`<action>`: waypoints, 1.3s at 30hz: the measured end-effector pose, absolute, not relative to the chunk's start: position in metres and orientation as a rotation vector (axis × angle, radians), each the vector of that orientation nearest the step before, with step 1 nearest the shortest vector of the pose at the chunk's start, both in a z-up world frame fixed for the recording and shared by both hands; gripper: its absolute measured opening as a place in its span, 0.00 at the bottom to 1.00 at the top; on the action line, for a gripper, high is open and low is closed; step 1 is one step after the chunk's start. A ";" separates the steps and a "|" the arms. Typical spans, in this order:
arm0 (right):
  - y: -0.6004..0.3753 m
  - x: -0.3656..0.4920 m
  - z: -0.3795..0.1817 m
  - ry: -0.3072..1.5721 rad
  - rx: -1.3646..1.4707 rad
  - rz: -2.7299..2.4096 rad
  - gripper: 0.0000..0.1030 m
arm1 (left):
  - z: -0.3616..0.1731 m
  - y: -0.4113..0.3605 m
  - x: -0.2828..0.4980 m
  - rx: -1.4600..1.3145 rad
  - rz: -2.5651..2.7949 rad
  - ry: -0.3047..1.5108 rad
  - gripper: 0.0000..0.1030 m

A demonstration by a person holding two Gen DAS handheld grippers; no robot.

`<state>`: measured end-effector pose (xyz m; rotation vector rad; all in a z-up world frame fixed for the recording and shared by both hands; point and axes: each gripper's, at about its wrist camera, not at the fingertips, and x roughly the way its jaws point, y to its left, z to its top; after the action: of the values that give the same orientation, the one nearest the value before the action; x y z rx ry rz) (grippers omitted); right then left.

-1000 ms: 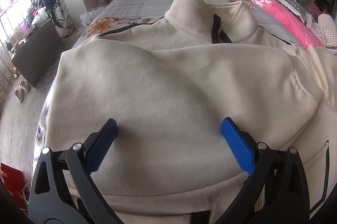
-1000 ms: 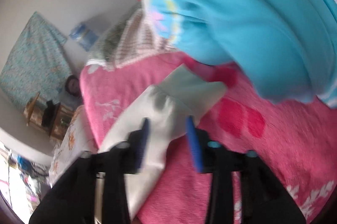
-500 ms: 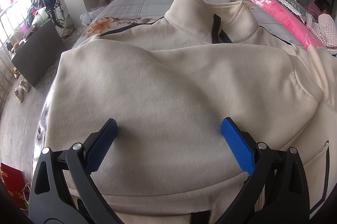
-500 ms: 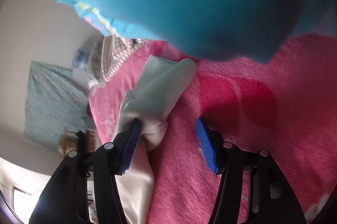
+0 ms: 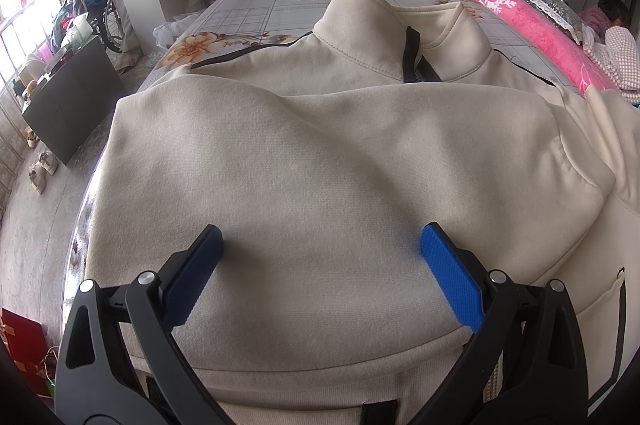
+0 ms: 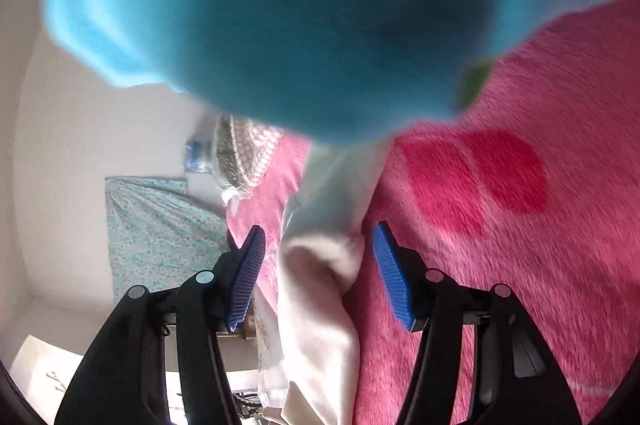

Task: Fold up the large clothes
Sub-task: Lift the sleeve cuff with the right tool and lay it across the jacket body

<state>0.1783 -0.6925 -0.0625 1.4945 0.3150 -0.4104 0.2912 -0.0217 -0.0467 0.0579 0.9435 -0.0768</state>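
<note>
Handling cream fleece jacket [image 5: 320, 153] | soft, thick, limp, likely light | spread on floral bed sheet [image 5: 256, 13] | left gripper [image 5: 320, 265] jaws wide, hovering over hem | right gripper [image 6: 318, 265] jaws apart astride sleeve [image 6: 320, 305], unclamped | grasp sleeve cuff beside pink blanket [image 6: 500, 265]

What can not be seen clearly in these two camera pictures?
- Right wrist view: the sleeve end is hidden by blurred blue cloth.
- Left wrist view: the jacket hem is cut off by the bottom edge and the left gripper.
- Left wrist view: the jacket's right side runs past the edge.
</note>
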 end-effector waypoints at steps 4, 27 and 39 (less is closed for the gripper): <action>-0.707 0.193 -0.066 0.389 1.456 -0.465 0.37 | -0.047 -0.022 0.291 0.058 -0.077 0.944 0.94; -0.389 0.237 0.219 0.342 0.408 0.098 0.09 | -0.005 0.038 0.252 -0.102 -0.140 0.979 0.40; -0.141 0.262 0.082 0.832 0.140 0.637 0.45 | -0.009 0.105 0.224 -0.303 -0.199 1.012 0.19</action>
<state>0.2623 -0.1407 0.0817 0.1397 0.8318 0.6366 0.2239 0.1048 -0.0091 -0.3029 1.0124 -0.1988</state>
